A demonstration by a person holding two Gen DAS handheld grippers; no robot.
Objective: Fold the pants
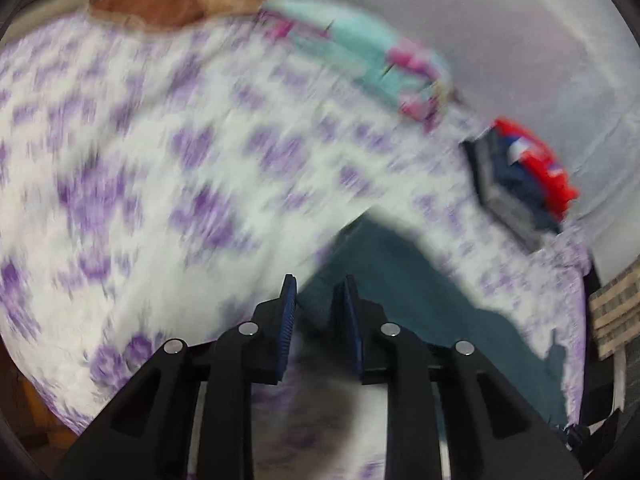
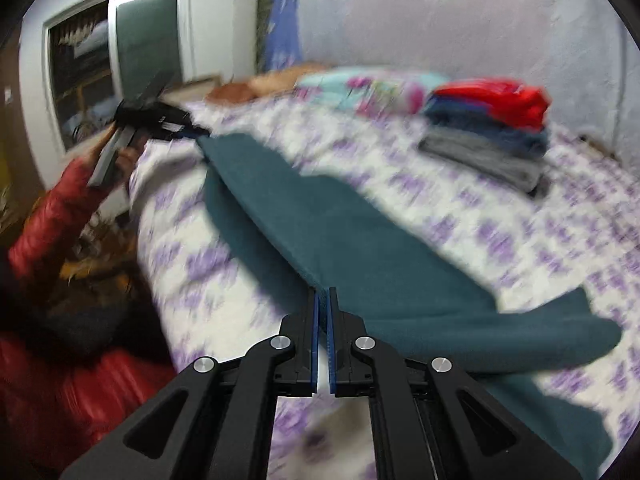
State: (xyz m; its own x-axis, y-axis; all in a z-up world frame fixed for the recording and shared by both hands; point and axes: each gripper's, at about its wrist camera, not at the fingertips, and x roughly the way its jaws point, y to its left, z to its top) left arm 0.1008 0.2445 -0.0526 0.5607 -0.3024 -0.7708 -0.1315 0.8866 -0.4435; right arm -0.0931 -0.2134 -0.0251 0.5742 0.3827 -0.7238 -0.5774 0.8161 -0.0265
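The teal pants (image 2: 352,248) lie stretched along a bed with a white and purple flowered cover (image 2: 500,236). My right gripper (image 2: 322,294) is shut on the near edge of the pants. My left gripper (image 2: 200,133) shows far left in the right wrist view, holding the other end of the pants. In the left wrist view my left gripper (image 1: 318,282) has its jaws a little apart with the teal pants (image 1: 404,280) between and beyond them. Both views are motion-blurred.
A stack of folded clothes, red on top of blue and grey (image 2: 492,128), sits on the bed at the back right, also in the left wrist view (image 1: 520,176). A turquoise and pink folded item (image 2: 368,86) and an orange pillow (image 1: 160,4) lie further back. A window (image 2: 116,60) is at the left.
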